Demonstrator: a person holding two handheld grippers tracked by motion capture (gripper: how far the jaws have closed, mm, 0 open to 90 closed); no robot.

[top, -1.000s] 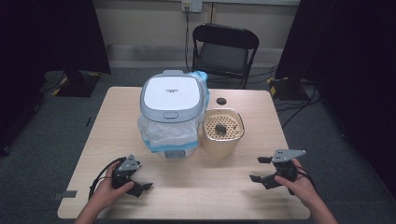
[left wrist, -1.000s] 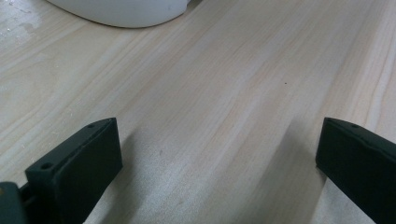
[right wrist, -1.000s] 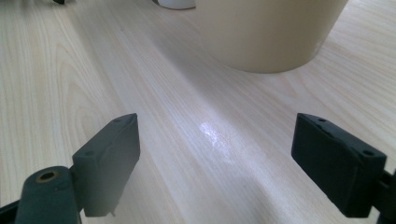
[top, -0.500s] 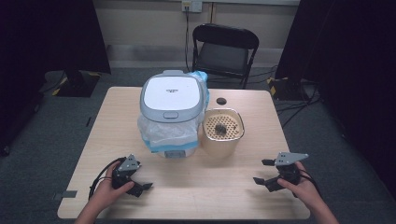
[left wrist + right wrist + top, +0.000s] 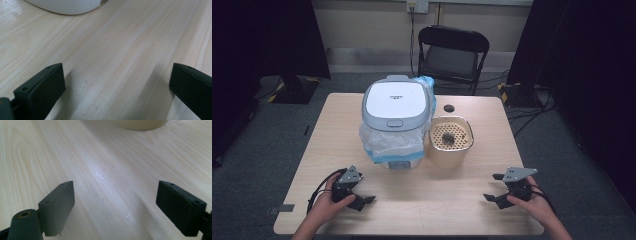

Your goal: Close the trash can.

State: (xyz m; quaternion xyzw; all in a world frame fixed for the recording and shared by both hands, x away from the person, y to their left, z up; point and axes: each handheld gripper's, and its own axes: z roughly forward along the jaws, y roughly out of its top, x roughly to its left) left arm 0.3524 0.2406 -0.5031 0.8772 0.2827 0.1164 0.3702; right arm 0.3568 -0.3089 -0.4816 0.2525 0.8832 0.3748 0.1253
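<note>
Bin (image 5: 397,122) sits mid-table, far of both hands: white lid shut, plastic bag bunched out under it, bit of blue behind. Just right of it, touching or nearly, a beige bucket (image 5: 449,142) with a perforated insert and a dark clump inside. Small black disc (image 5: 449,108) on the table (image 5: 462,200) beyond the bucket. Left gripper (image 5: 362,201) rests near-left, jaws wide, nothing between them, bare wood under. Right gripper (image 5: 494,196) near-right, jaws also wide and empty, aimed toward the bucket base. Chair (image 5: 452,55) past the far edge. Looks like the start: both hands parked, nothing touched. Next move probably a reach forward to bin or bucket.
</note>
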